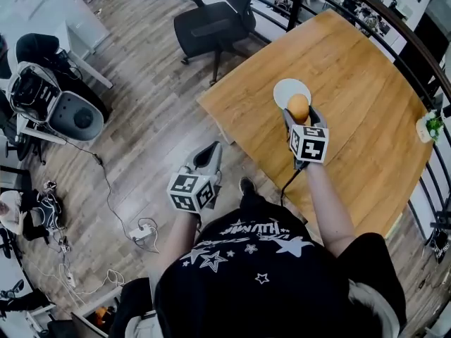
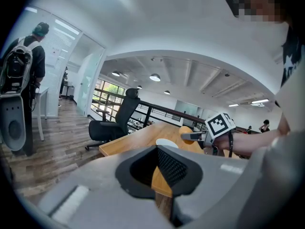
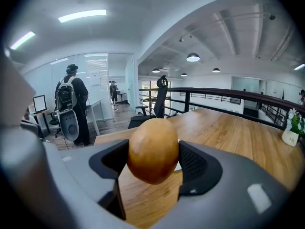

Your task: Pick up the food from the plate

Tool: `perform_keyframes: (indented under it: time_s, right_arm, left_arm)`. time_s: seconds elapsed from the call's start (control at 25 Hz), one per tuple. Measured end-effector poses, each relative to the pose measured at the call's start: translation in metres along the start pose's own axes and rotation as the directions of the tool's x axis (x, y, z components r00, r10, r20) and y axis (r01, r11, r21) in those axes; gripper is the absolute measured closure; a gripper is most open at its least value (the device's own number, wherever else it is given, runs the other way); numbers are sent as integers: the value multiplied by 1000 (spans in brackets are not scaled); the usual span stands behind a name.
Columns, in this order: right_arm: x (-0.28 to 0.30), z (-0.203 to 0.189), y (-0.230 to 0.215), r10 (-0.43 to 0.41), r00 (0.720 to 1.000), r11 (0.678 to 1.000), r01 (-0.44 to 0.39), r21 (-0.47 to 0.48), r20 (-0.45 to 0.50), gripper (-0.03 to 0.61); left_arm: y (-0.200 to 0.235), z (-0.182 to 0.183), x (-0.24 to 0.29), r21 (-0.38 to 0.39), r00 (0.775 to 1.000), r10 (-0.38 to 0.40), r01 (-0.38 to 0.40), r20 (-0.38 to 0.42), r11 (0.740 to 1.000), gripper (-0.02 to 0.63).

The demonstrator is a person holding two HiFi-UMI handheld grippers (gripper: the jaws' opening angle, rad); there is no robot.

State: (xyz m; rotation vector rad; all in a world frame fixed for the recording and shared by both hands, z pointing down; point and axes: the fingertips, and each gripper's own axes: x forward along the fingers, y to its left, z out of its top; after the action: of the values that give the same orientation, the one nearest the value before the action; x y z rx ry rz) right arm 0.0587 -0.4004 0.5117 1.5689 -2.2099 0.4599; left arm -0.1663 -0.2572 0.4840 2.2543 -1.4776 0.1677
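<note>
The food [image 1: 299,106] is a round golden-brown piece like a bread roll, and my right gripper [image 1: 299,111] is shut on it just above the white plate [image 1: 285,89] on the wooden table [image 1: 352,83]. In the right gripper view the food [image 3: 152,149] sits squeezed between both pads, clear of the table [image 3: 224,132]. My left gripper [image 1: 209,153] hangs off the table's near edge over the floor, jaws together and holding nothing. The left gripper view shows its tips [image 2: 157,149] meeting, with the plate [image 2: 167,143], the food [image 2: 187,133] and the right gripper [image 2: 193,136] beyond.
A black office chair [image 1: 211,20] stands at the table's far corner. A small potted plant [image 1: 428,127] sits at the table's right edge by the railing. Cables and a power strip [image 1: 144,231] lie on the floor. A person with a backpack [image 3: 71,104] stands far left.
</note>
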Motion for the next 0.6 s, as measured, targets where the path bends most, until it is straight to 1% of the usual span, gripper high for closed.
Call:
perform_keyframes:
  time_s: [0.24, 0.44, 0.6]
  right_arm:
    - [-40, -16, 5, -13, 1000, 1000, 13, 16, 29, 247]
    - [-85, -54, 18, -10, 999, 1000, 8, 24, 53, 247]
    - [-121, -71, 38, -10, 998, 1000, 8, 25, 58, 247]
  left_arm:
    - [-15, -18, -30, 3, 1000, -10, 10, 10, 1000, 613]
    - [-36, -56, -69, 14, 1000, -17, 16, 16, 1000, 612]
    - [-45, -74, -105, 10, 1000, -23, 23, 14, 1000, 612]
